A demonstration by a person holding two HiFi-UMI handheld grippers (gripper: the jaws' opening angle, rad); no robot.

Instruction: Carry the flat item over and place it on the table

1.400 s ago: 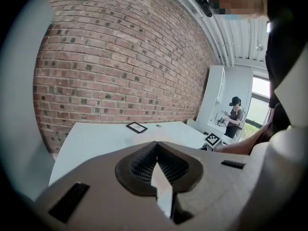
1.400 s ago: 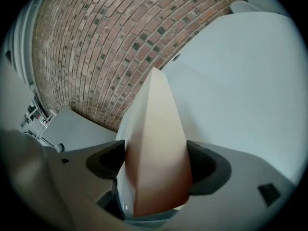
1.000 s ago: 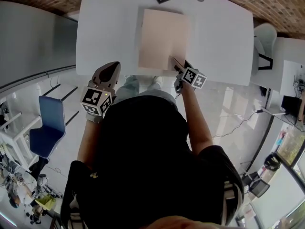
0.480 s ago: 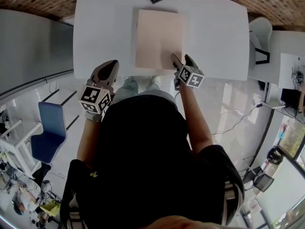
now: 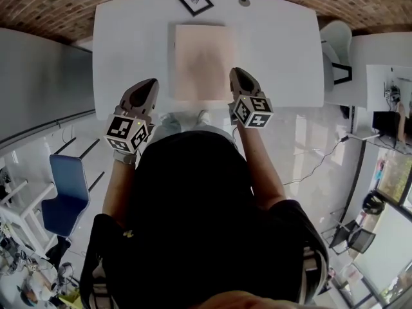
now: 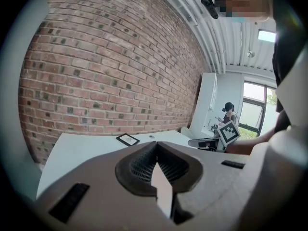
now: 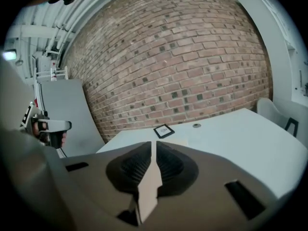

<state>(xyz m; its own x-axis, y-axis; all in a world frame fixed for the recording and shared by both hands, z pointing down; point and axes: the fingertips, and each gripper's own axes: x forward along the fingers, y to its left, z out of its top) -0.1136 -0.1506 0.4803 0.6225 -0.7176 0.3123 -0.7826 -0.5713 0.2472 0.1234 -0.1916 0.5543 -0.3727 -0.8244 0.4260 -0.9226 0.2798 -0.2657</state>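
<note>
1. The right gripper [image 7: 154, 144] has its jaws closing, down to a thin slit, and nothing is between them.
2. The left gripper [image 6: 156, 144] has its jaws pressed together, also with nothing between them.
3. The flat item [image 5: 201, 60], a pale beige board, lies flat on the white table [image 5: 129, 44], about midway across it and reaching close to the near edge.
4. In the head view the right gripper's tips sit at the board's right edge, near its near corner. I cannot tell whether they touch it. In the right gripper view a strip of the board shows just beyond the tips.
5. The left gripper hangs over the table's near edge, to the left of the board and apart from it.
6. Beyond the board, near the table's far edge, lies a small black-framed picture [image 5: 194, 0]. A small round disc [image 5: 243, 1] lies to its right.
7. A brick wall [image 7: 183, 57] rises behind the table.
8. A blue chair [image 5: 67, 185] stands on the person's left, well away from the table. A white chair [image 5: 338, 40] stands at the table's right end.
</note>
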